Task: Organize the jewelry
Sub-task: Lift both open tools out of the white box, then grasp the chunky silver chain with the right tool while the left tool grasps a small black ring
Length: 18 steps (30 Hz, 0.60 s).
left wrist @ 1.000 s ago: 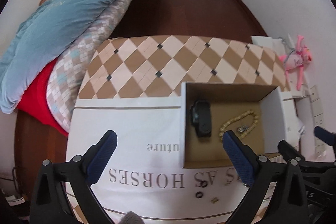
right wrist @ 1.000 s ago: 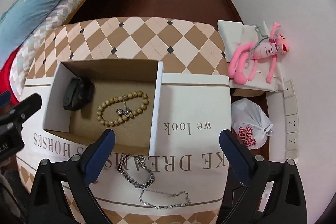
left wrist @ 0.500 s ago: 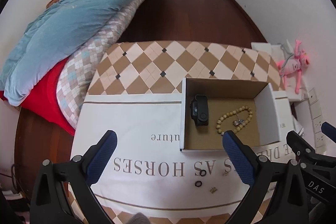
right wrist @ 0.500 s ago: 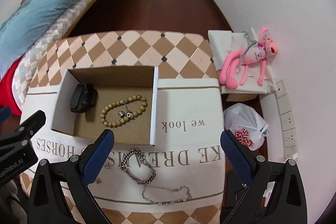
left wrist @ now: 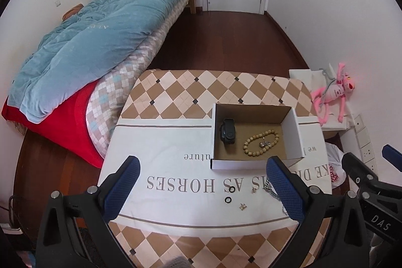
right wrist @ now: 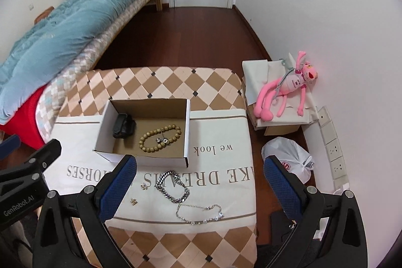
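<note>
An open cardboard box on the table holds a black watch, a wooden bead bracelet and small silver earrings. In front of the box lie a thick silver chain bracelet, a thin silver chain, two black rings and small gold earrings. My left gripper is open and empty, high above the table's front. My right gripper is open and empty, above the chains.
The table has a checked cover and a white printed cloth. A bed with a blue quilt stands at the left. A pink plush toy on a box and a white bag lie at the right by the wall.
Both grippers have pulled up and back from the table, so more of the room and the loose jewelry in front of the box shows. Both stay open and empty.
</note>
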Each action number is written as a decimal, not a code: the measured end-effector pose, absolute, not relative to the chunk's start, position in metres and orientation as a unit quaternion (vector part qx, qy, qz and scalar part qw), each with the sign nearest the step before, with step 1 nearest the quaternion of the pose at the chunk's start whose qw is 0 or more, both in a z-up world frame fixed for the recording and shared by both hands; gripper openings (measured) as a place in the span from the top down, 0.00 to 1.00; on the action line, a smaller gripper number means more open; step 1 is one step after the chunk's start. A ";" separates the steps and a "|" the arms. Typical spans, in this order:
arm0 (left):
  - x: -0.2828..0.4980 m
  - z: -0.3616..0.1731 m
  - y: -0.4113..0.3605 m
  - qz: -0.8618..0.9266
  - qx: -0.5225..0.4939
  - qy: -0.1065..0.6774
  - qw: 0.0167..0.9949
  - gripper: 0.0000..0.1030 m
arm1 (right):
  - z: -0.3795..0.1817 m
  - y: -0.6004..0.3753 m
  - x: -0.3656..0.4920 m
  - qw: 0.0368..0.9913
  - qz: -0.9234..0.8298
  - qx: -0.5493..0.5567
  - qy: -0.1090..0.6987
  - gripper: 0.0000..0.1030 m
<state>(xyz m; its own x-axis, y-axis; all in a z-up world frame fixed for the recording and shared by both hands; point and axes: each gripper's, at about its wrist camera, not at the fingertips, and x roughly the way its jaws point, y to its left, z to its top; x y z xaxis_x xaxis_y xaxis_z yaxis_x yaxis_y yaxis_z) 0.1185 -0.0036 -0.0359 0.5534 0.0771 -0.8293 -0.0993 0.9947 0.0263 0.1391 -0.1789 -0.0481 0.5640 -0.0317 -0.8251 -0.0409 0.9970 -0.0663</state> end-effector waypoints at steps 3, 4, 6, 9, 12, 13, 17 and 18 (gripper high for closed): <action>0.109 -0.027 -0.004 0.062 -0.013 0.466 0.883 0.00 | -0.033 -0.184 0.128 0.889 0.010 -0.024 0.457 0.01; 0.105 -0.025 -0.004 0.067 -0.013 0.463 0.884 0.00 | -0.030 -0.185 0.125 0.890 0.013 -0.020 0.454 0.01; 0.100 -0.022 -0.004 0.073 -0.019 0.457 0.886 0.00 | -0.023 -0.190 0.119 0.894 0.025 0.000 0.448 0.01; 0.097 -0.031 -0.003 0.081 -0.024 0.457 0.886 0.00 | -0.028 -0.194 0.115 0.892 0.022 0.005 0.451 0.01; 0.099 -0.054 -0.002 0.092 -0.016 0.471 0.877 0.00 | -0.050 -0.201 0.115 0.892 0.030 0.017 0.450 0.01; 0.100 -0.065 -0.001 0.090 -0.015 0.482 0.871 0.00 | -0.061 -0.204 0.118 0.887 0.032 0.023 0.460 0.01; 0.102 -0.111 0.001 0.097 -0.009 0.522 0.847 0.00 | -0.115 -0.215 0.127 0.859 0.040 0.055 0.508 0.02; 0.102 -0.122 0.001 0.102 -0.006 0.529 0.842 0.00 | -0.126 -0.216 0.127 0.855 0.039 0.057 0.513 0.08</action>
<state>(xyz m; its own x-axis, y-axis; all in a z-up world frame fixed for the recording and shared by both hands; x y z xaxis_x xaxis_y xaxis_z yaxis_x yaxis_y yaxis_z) 0.1019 0.0014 -0.1219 0.4194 0.1646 -0.8928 -0.1780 0.9793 0.0969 0.1275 -0.2163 -0.1262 0.4700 0.1257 -0.8737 -0.0083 0.9904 0.1380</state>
